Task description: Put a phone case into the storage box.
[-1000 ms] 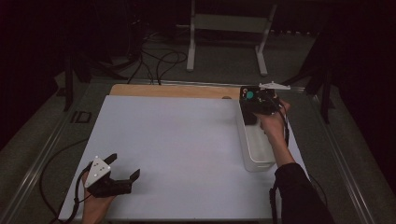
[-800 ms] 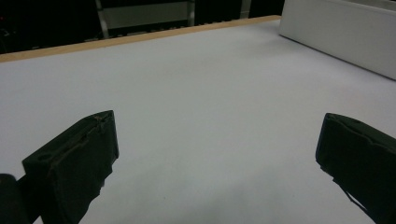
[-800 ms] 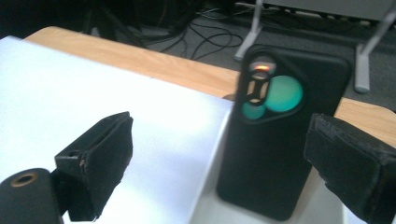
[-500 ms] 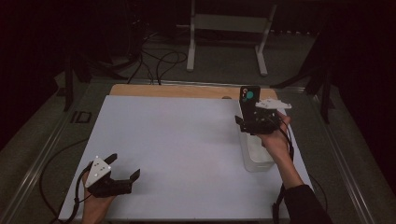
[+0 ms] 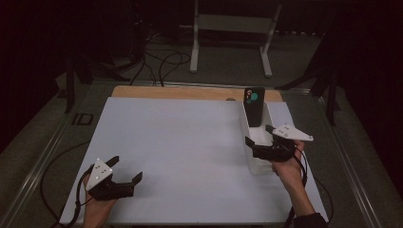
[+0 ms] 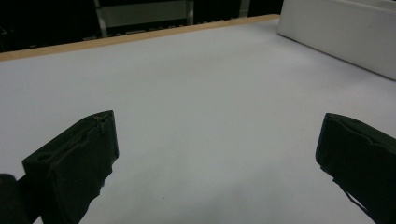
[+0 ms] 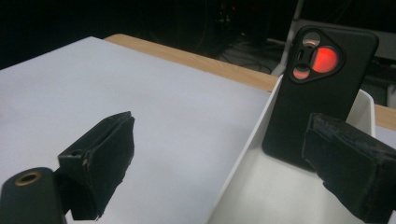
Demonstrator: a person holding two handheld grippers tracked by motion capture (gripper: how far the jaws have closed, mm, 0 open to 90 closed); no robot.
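Where the white table (image 5: 190, 142) fills the middle of the high view, a wooden strip borders its far edge, and a white bin (image 5: 260, 164) lies at the right side with its long axis running from near to far. A black phone (image 5: 254, 106) stands propped at the far end of that bin, its long axis close to upright, its top tilted slightly away from the person and its back facing the near side; the right gripper view shows the same phone (image 7: 314, 98) with its camera cluster at the top, one round lens glowing red, and its lower end resting inside the bin (image 7: 261, 186). The right gripper (image 5: 259, 148) sits over the near half of the bin, jaws spread apart and grasping nothing, clear of the phone. The left gripper (image 5: 127, 181) rests at the near left corner of the table, jaws likewise wide apart and empty, with the bin's wall (image 6: 341, 28) seen well off at the upper right of the left gripper view. Compared with half a second earlier, the right gripper was up at the phone at the far end of the bin and has drawn back toward the person, leaving the phone standing free; the left gripper has not shifted.
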